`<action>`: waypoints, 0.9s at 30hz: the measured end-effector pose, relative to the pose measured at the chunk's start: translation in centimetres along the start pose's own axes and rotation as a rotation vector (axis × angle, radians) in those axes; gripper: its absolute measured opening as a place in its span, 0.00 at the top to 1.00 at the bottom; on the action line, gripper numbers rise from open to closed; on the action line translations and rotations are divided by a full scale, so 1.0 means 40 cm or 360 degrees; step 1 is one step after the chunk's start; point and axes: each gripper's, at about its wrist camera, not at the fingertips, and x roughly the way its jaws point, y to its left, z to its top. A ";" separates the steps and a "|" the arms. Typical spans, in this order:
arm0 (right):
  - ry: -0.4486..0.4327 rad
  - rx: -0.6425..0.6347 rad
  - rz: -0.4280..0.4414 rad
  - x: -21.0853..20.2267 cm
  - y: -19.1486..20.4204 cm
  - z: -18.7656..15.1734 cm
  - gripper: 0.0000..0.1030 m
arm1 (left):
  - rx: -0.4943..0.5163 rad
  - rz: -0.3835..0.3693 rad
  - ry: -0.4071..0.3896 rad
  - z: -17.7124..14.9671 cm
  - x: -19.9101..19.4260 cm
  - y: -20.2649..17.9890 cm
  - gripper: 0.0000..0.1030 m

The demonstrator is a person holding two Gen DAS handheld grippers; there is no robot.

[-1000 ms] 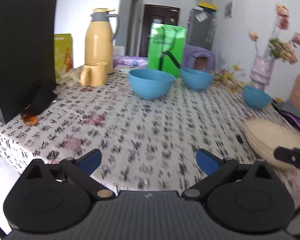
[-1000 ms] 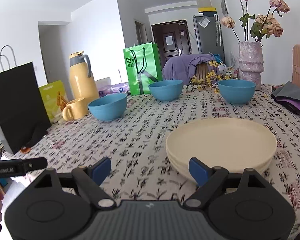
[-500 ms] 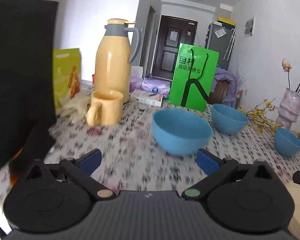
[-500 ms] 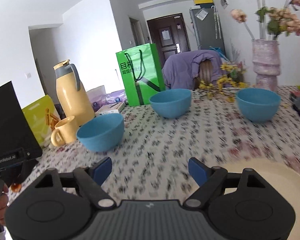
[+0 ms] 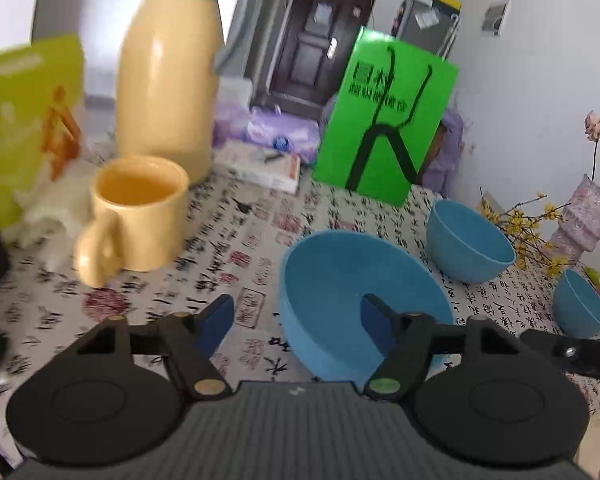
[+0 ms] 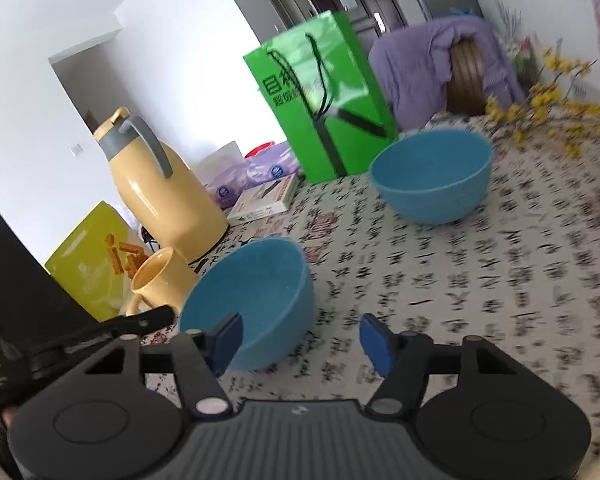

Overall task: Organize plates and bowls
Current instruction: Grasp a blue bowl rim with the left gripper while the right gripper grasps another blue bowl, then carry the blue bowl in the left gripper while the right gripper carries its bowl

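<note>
A: Left wrist view. What has changed?

B: A second ago this camera faced open tablecloth with the bowls far off. Now the nearest blue bowl [image 5: 352,300] fills the lower centre. The left gripper [image 5: 296,316] is closing, its jaws about half spread. The right pad overlaps the bowl's inside and the left pad stands outside the rim; whether either pad touches the wall I cannot tell.

A: Meaning for the task?

B: Judged as the start of a rim pick, probably to nest this bowl with the second bowl [image 5: 470,242] or third bowl [image 5: 580,306] farther right.

A: Right wrist view?

B: The cream plates seen earlier have left the frame. The right gripper [image 6: 300,340] is also closing, with only tablecloth [image 6: 480,280] between its pads; the same bowl [image 6: 252,300] sits at its left pad.

A: Materials and shapes?

B: The bowls are matte, round and deep, likely plastic. The cloth is thin, printed with black script. The cream mug [image 5: 136,220] and thermos jug [image 5: 168,76] are smooth and glossy.
</note>
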 end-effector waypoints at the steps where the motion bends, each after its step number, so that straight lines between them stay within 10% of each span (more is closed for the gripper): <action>1: 0.0008 0.0000 0.0006 0.018 0.006 0.000 0.42 | 0.0002 -0.0005 0.0025 0.007 0.019 0.001 0.38; 13: 0.0121 0.0104 -0.0021 0.207 -0.003 0.044 0.82 | 0.0024 -0.0034 0.0192 0.036 0.128 0.019 0.83; 27: 0.0093 0.0059 -0.0072 0.153 0.018 0.031 0.87 | 0.0031 -0.0032 0.0213 0.026 0.071 0.009 0.88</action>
